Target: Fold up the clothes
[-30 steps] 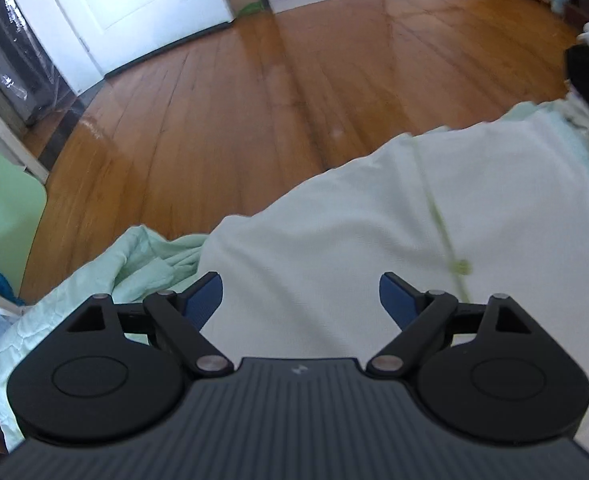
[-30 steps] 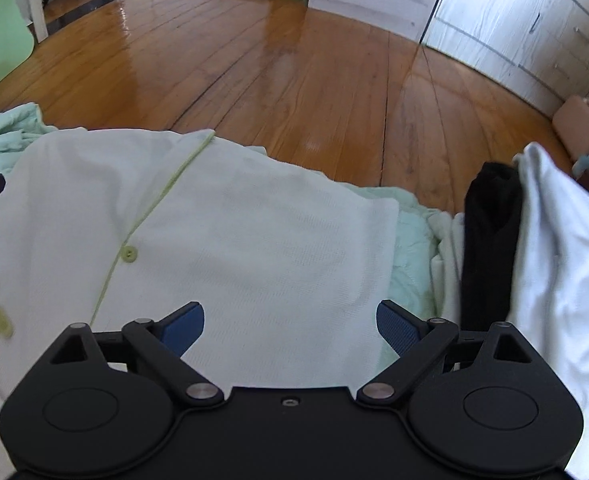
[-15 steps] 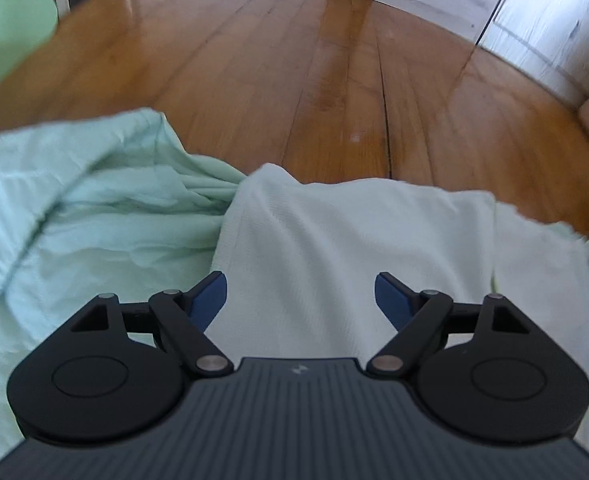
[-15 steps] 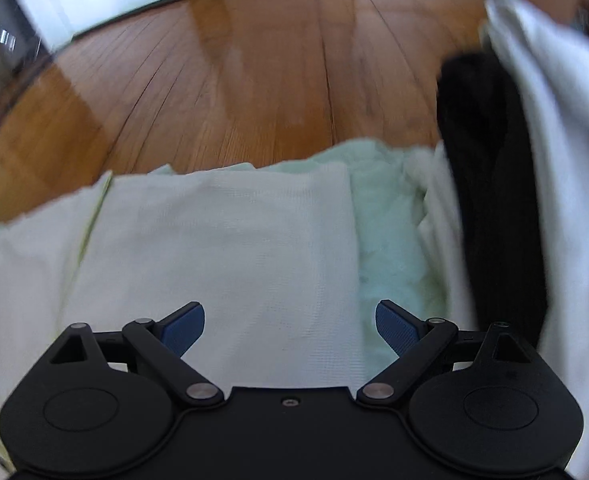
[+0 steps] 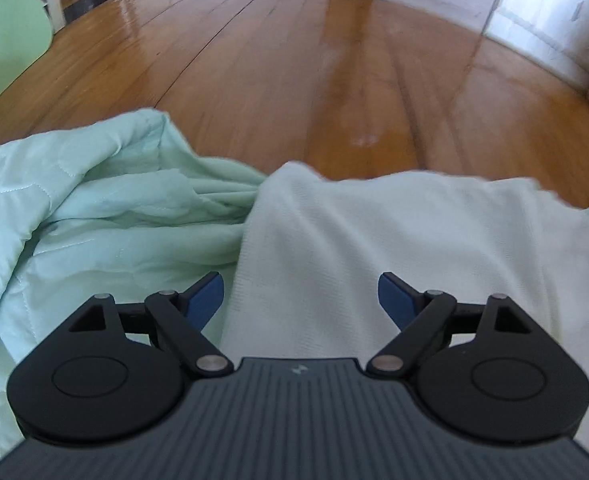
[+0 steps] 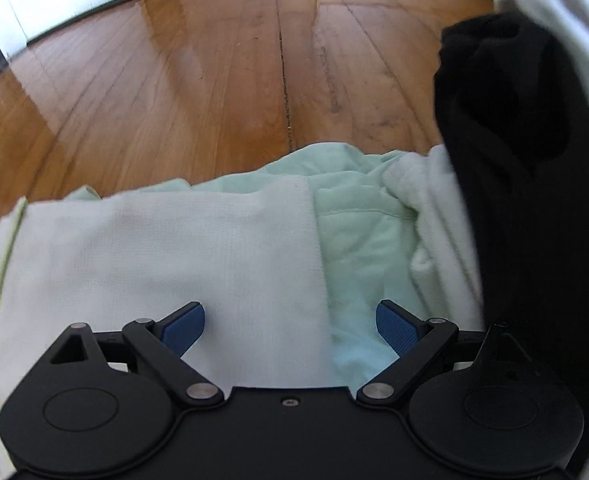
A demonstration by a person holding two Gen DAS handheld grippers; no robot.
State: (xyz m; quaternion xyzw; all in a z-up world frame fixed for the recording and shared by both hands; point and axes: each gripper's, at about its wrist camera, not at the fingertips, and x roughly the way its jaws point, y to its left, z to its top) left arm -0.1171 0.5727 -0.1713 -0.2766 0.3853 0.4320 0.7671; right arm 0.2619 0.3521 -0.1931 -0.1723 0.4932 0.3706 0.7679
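Wood floor (image 5: 294,80); both grippers wide apart over shirt (image 5: 374,232).

White knit shirt (image 6: 166,256) w/ lime placket trim lies flat on mint quilt (image 5: 94,216); black garment (image 6: 526,152) piled at right.

Left gripper (image 5: 299,294): jaws spread wide, blue pads (image 5: 205,294) well apart, nothing between them, pointing forward, slightly down. Right gripper (image 6: 290,326): jaws likewise spread wide, blue pads (image 6: 392,328) apart, empty, angled forward and down.
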